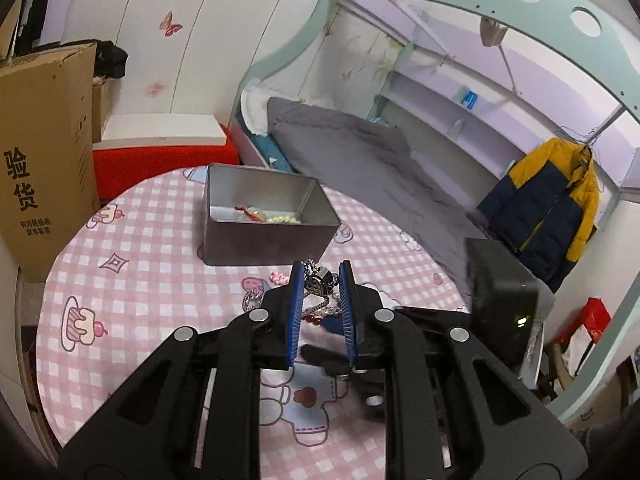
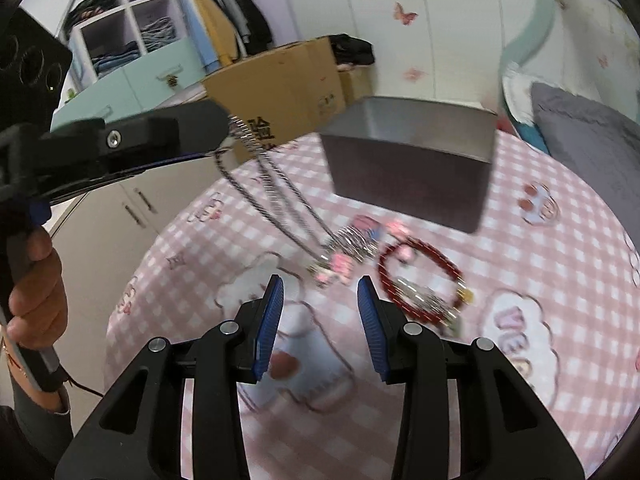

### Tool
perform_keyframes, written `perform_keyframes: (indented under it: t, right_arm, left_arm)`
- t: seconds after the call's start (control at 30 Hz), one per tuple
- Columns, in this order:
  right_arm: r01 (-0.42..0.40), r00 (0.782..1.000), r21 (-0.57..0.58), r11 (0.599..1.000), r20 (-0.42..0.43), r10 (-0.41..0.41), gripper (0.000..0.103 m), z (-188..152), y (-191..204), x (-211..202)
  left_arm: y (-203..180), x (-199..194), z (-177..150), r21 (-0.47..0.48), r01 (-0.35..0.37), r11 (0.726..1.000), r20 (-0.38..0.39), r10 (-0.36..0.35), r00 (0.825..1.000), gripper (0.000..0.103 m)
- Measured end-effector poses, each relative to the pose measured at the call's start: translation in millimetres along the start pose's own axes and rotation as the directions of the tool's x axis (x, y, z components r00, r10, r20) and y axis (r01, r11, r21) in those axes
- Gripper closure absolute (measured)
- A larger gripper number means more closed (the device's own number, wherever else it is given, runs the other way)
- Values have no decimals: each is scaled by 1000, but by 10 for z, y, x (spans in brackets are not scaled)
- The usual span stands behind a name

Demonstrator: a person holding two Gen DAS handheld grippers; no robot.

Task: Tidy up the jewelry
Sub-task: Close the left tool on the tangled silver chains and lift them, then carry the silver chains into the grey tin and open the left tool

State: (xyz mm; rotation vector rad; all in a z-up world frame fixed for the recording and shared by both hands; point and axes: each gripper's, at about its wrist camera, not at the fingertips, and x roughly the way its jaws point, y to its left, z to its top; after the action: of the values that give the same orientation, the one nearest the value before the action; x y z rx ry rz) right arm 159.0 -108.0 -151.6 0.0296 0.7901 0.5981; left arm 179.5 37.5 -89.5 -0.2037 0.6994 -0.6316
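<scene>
Cardboard box (image 1: 44,152) reads "验货"; left gripper (image 1: 321,276) jaws clamp silver chains (image 2: 272,196); right gripper (image 2: 320,292) jaws part-open, empty.

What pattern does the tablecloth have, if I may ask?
Pink-and-white check tablecloth; clearest in left wrist view.

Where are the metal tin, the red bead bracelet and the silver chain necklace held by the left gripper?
Metal tin (image 1: 264,240): left wrist view, front wall.
Red bead bracelet (image 2: 450,265): right wrist view, upper right arc.
Silver chain necklace (image 2: 276,204): right wrist view, hanging strands.

Black claws (image 2: 320,290), blue ribbed pads (image 2: 270,322)
</scene>
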Motion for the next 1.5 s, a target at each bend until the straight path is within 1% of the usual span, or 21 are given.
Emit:
perform_keyframes:
  t: [0.1, 0.17, 0.23, 0.27, 0.3, 0.4, 0.47, 0.53, 0.7, 0.8, 0.87, 1.0, 1.07, 1.17, 1.27, 1.37, 1.5]
  right_arm:
    - [11, 1000, -13, 1000, 20, -10, 66, 83, 53, 80]
    - [16, 1000, -12, 1000, 18, -16, 67, 129, 41, 147]
    - [19, 1000, -5, 1000, 22, -19, 80, 185, 1, 209]
    - [10, 1000, 1, 1000, 22, -10, 93, 207, -16, 219]
    - [-1, 1000, 5, 1000, 24, 1, 99, 229, -19, 210]
    - [5, 999, -18, 1000, 38, -4, 99, 284, 13, 88]
    - [-8, 999, -11, 1000, 49, 9, 99, 342, -5, -26]
    - [-3, 998, -22, 1000, 63, 5, 99, 411, -5, -163]
    - [-7, 995, -51, 999, 95, 11, 99, 611, -5, -469]
    - [18, 994, -77, 997, 113, -9, 99, 742, 8, -583]
    - [19, 992, -80, 997, 123, -9, 99, 799, -11, -642]
    - [15, 991, -95, 995, 135, -2, 99, 861, -6, -701]
    - [36, 990, -120, 992, 137, -19, 99, 878, 29, -702]
    - [49, 990, -122, 991, 137, -33, 99, 907, 13, -672]
    - [49, 989, -126, 991, 147, -30, 99, 960, 5, -690]
    - [68, 985, -135, 989, 167, -45, 99, 1054, -19, -747]
    - [100, 980, -151, 983, 186, -71, 99, 1239, -66, -752]
  left_arm:
    - [-27, -59, 16, 8, 12, 1000, 11, -12, 1000, 85]
    - [-35, -88, 28, 11, 24, 1000, 20, -24, 1000, 85]
    - [-37, -121, 36, 13, 30, 999, 25, -31, 999, 85]
    - [-39, -140, 45, 15, 33, 999, 31, -33, 999, 85]
    - [-36, -157, 44, 16, 26, 1000, 36, -27, 999, 85]
    - [10, -205, 63, 14, 4, 1000, 48, -5, 999, 85]
    - [77, -232, 90, -6, 1, 1000, 58, 0, 998, 85]
    - [114, -256, 111, -11, -4, 1000, 67, 4, 998, 85]
    - [141, -250, 192, -23, 4, 1000, 80, -2, 997, 85]
    - [153, -207, 258, -30, 11, 999, 83, -9, 997, 85]
    - [162, -181, 303, -36, 8, 999, 85, -5, 996, 85]
    - [156, -154, 365, -33, 11, 999, 92, -8, 996, 85]
    - [151, -136, 384, -32, 4, 999, 90, -1, 996, 85]
    - [157, -104, 429, -32, 2, 999, 91, 1, 996, 85]
    - [139, -62, 480, -16, -15, 1000, 87, 16, 996, 85]
    - [136, -7, 594, -9, -7, 1000, 89, 7, 996, 85]
    - [119, 129, 773, 9, -12, 1000, 79, 12, 997, 85]
